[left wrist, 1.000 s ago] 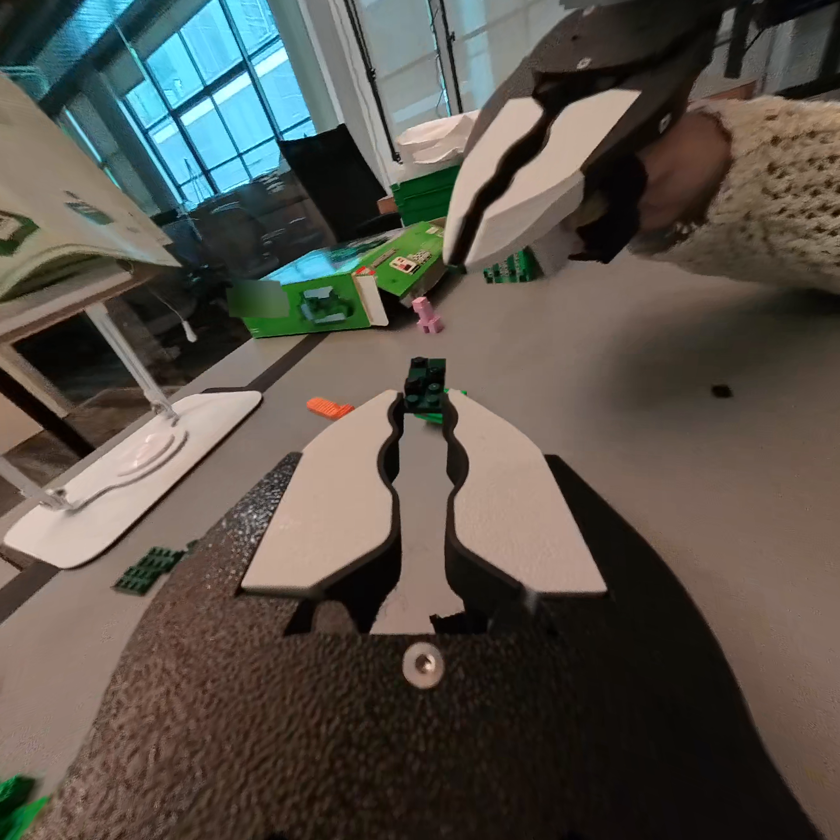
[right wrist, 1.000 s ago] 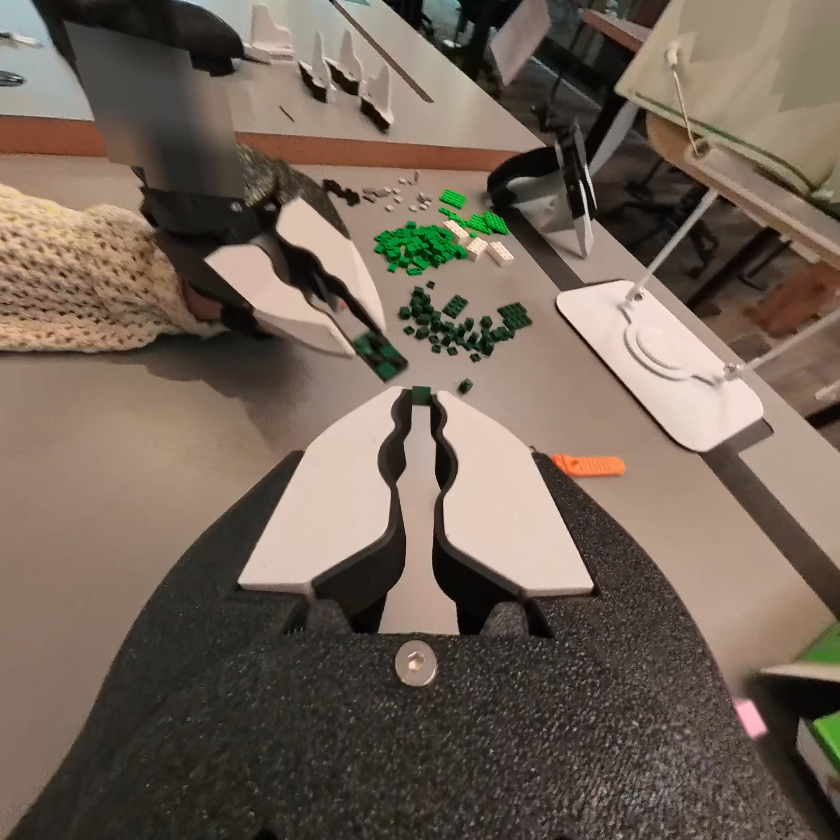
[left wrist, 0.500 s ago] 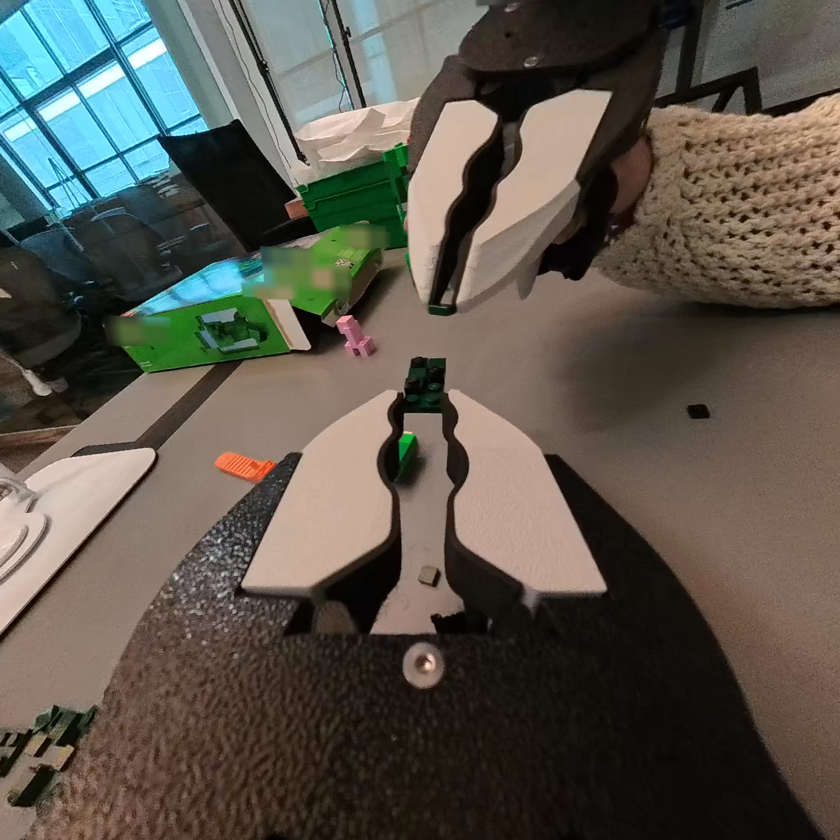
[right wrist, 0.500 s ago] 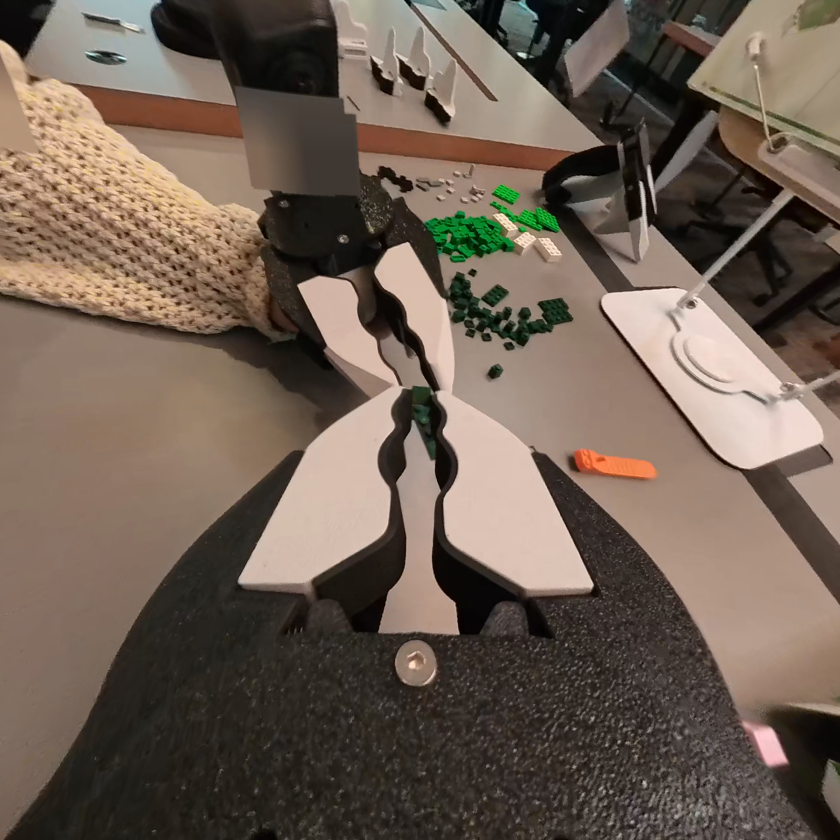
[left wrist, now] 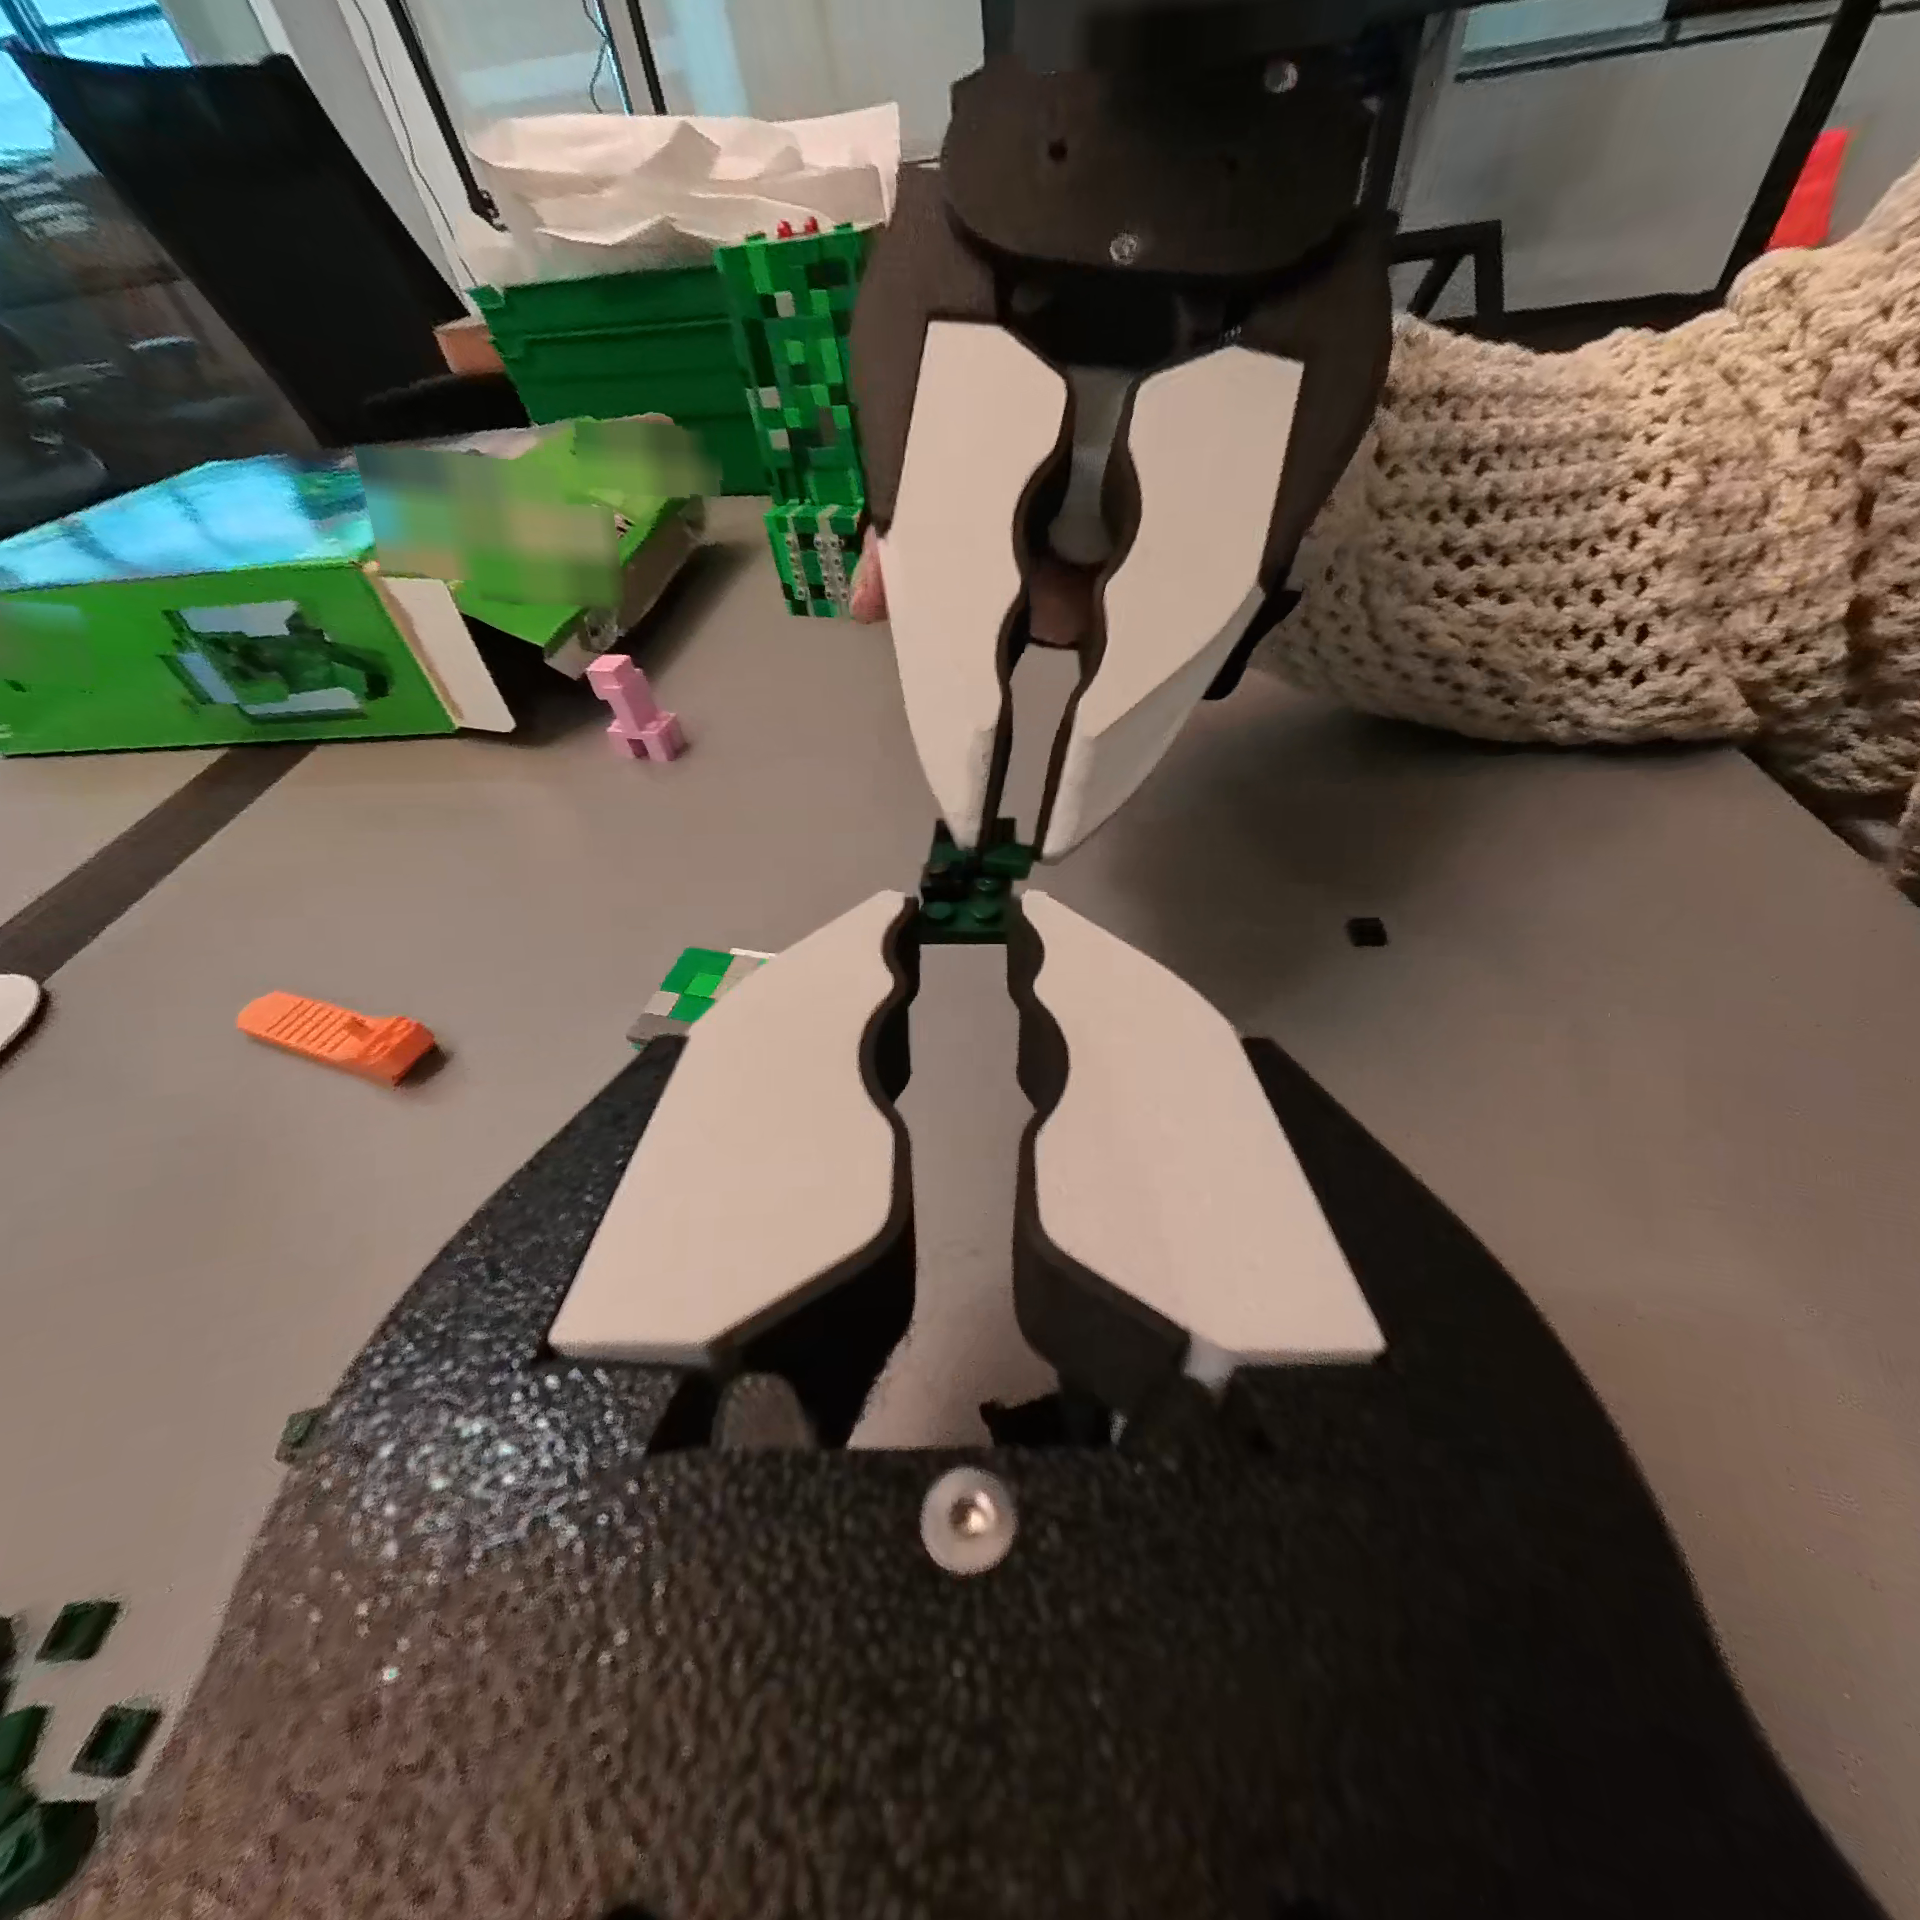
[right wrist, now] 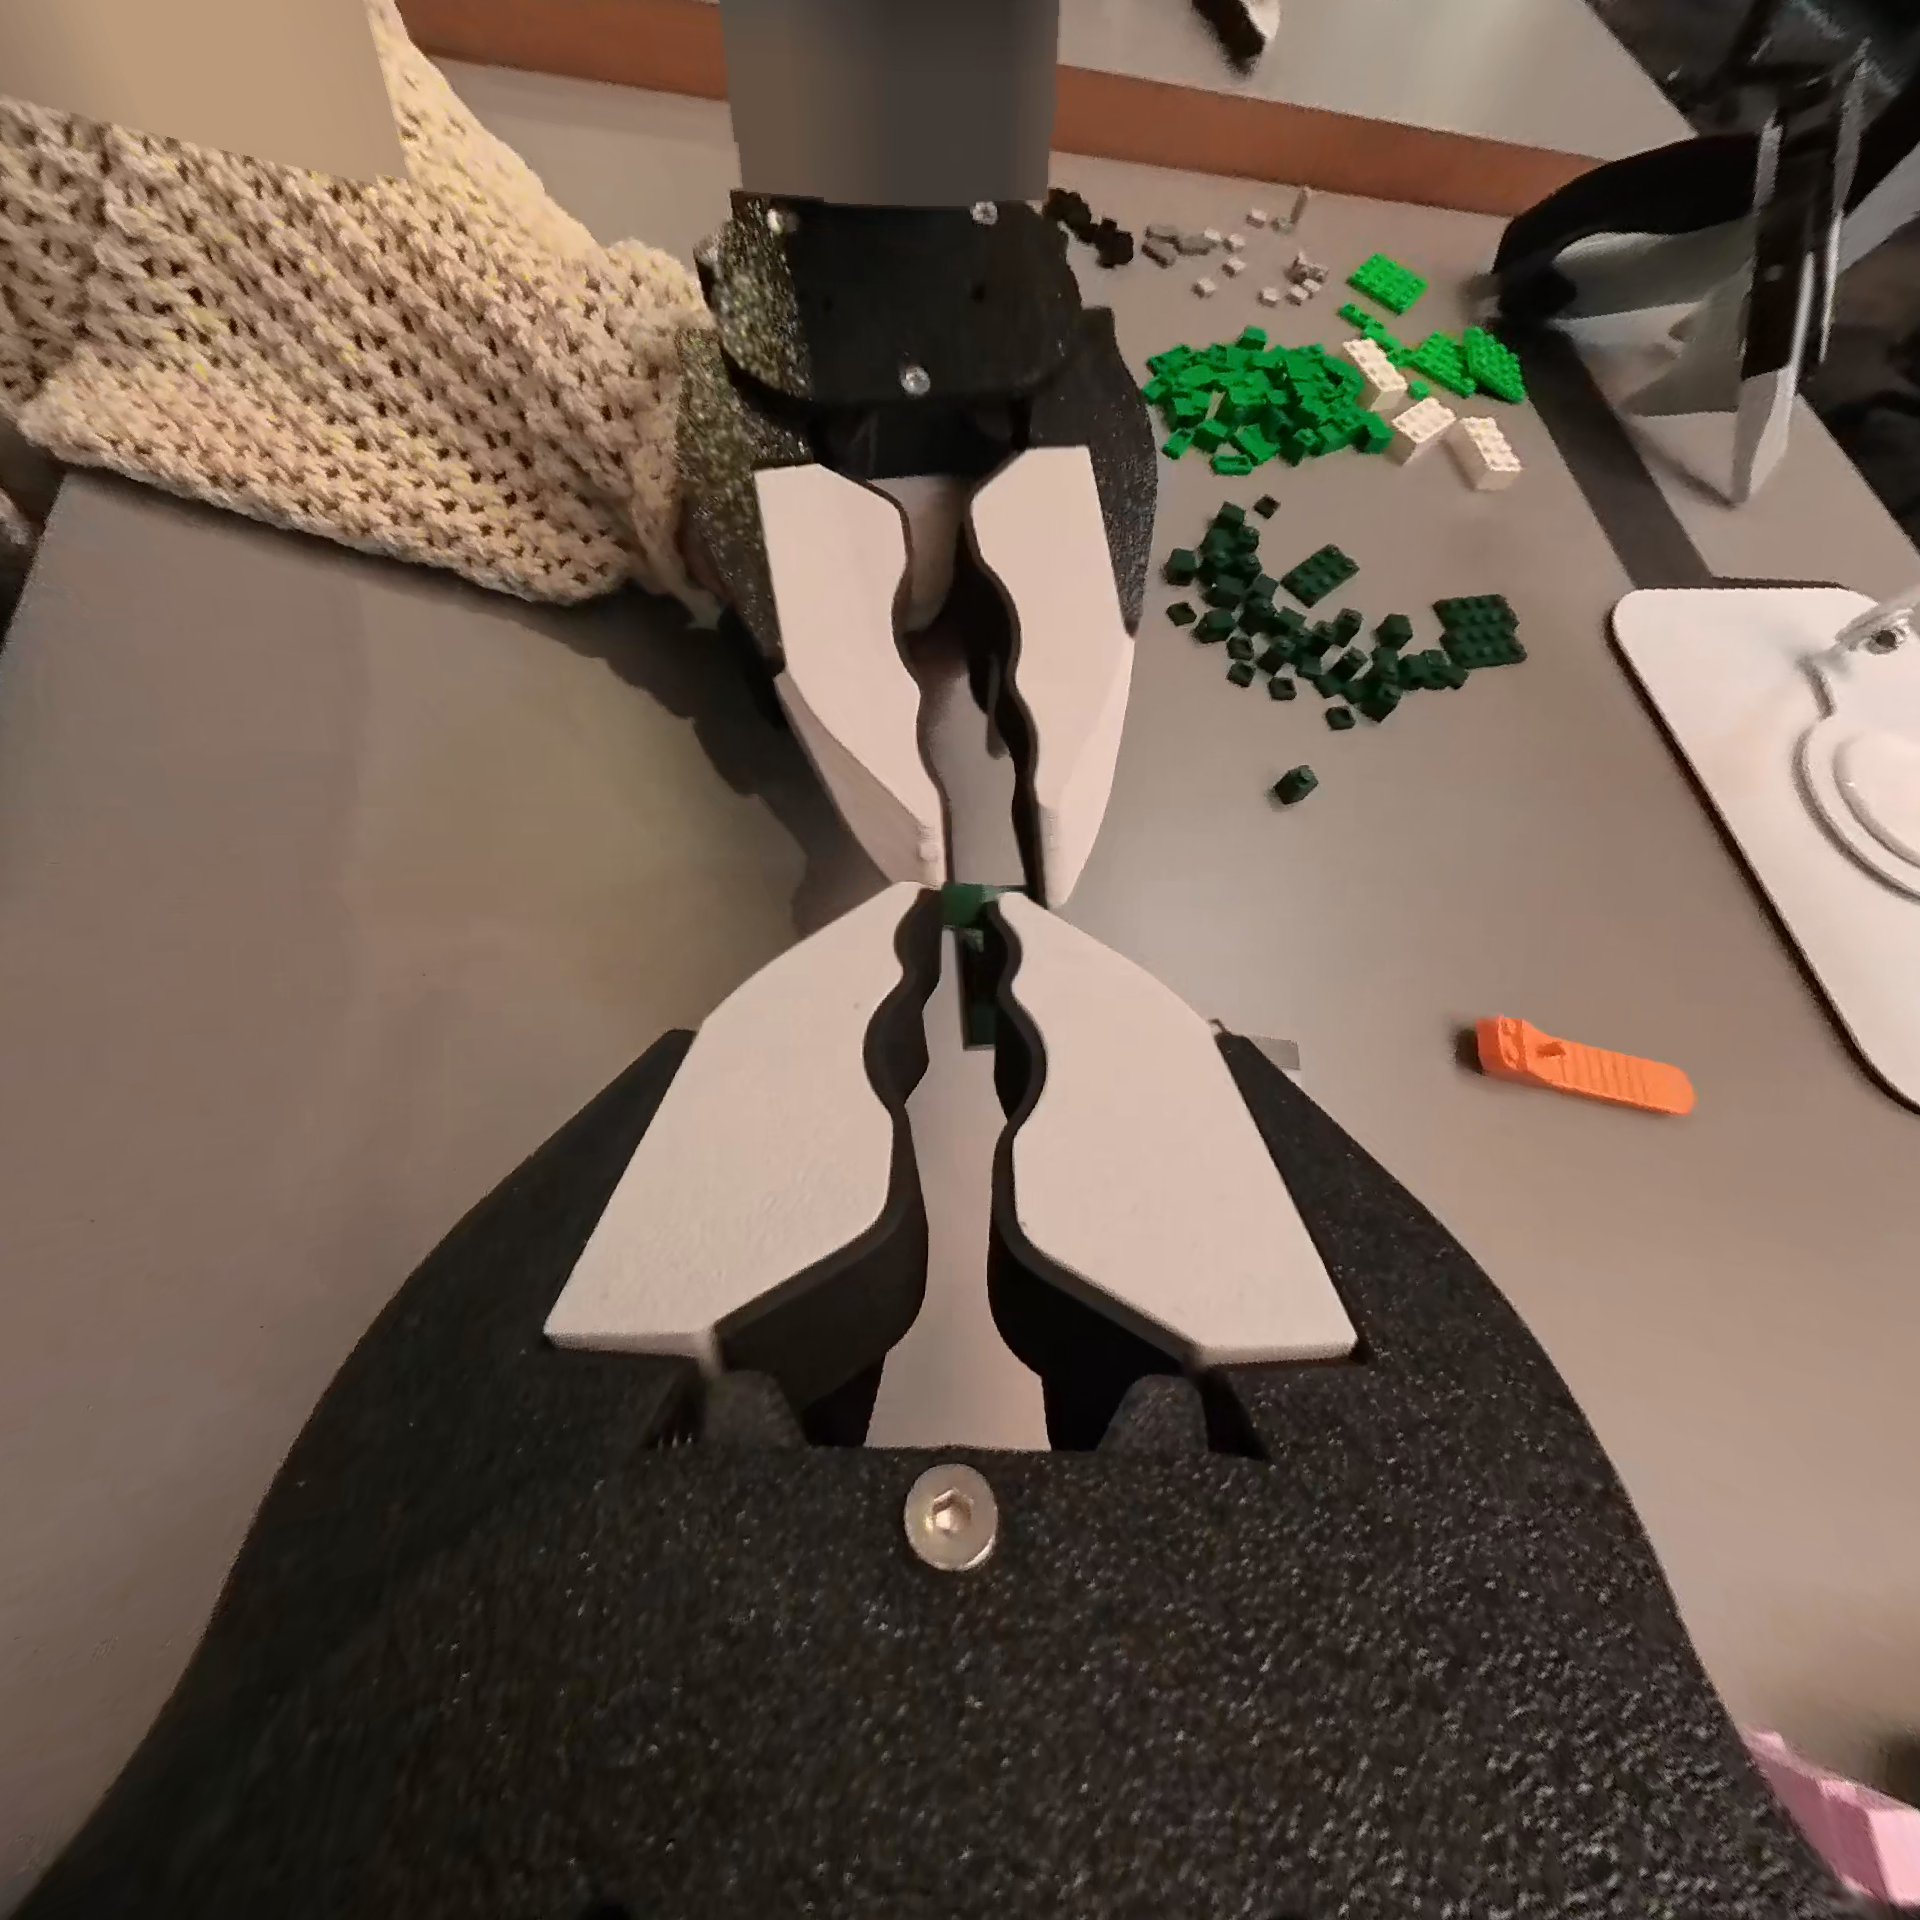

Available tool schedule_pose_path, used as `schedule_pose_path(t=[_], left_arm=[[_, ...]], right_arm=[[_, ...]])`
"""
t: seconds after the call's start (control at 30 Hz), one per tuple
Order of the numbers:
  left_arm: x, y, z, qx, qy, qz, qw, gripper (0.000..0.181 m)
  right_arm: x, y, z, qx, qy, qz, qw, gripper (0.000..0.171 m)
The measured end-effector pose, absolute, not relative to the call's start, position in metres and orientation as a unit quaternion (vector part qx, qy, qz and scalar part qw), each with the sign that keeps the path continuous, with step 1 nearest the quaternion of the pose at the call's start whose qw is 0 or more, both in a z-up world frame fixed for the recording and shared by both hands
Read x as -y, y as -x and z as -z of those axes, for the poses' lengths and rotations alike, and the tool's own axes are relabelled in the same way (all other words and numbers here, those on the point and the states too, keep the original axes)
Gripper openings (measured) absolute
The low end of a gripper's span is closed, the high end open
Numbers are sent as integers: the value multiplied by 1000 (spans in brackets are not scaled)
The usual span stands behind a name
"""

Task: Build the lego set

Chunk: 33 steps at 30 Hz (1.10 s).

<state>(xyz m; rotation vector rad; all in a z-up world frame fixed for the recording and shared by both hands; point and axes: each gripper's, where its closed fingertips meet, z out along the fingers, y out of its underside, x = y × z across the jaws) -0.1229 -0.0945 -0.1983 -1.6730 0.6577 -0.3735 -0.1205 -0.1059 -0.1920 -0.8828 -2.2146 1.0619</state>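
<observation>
- The left gripper (left wrist: 964,912) was clenched on a dark green lego plate (left wrist: 966,902), held above the grey table (left wrist: 1455,1039).
- The right gripper (right wrist: 971,904) faced it tip to tip, pinching a small dark green brick (right wrist: 966,902) against that plate.
- An orange brick separator (left wrist: 335,1049) lay to the left, well apart.
- Loose green bricks (right wrist: 1262,400) sat far right in the right wrist view.

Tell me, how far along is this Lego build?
Partly done: a tall green tower already stands by the box. In hand: the left gripper holds a dark green assembly while the right gripper presses a small piece onto it. Left: piles of loose bricks remain.
</observation>
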Motion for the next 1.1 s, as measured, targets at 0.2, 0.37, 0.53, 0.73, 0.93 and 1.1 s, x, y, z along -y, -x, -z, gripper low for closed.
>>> schedule_pose_path(t=[0.2, 0.37, 0.53, 0.73, 0.93, 1.1], left_arm=[[95, 122, 198, -282, 725, 174, 604, 15], [95, 122, 199, -284, 725, 169, 604, 15], [95, 121, 200, -288, 727, 168, 601, 15], [95, 121, 199, -286, 725, 175, 601, 15], [95, 121, 199, -285, 726, 175, 601, 15], [95, 121, 199, -284, 725, 178, 601, 15]], right_arm=[[100, 119, 196, 824, 337, -376, 258, 7], [100, 119, 198, 824, 341, -376, 251, 7], [99, 119, 198, 828, 337, -369, 254, 8], [101, 118, 197, 832, 331, -365, 256, 8], [101, 119, 197, 838, 324, -347, 270, 8], [100, 121, 196, 836, 327, -342, 277, 11]])
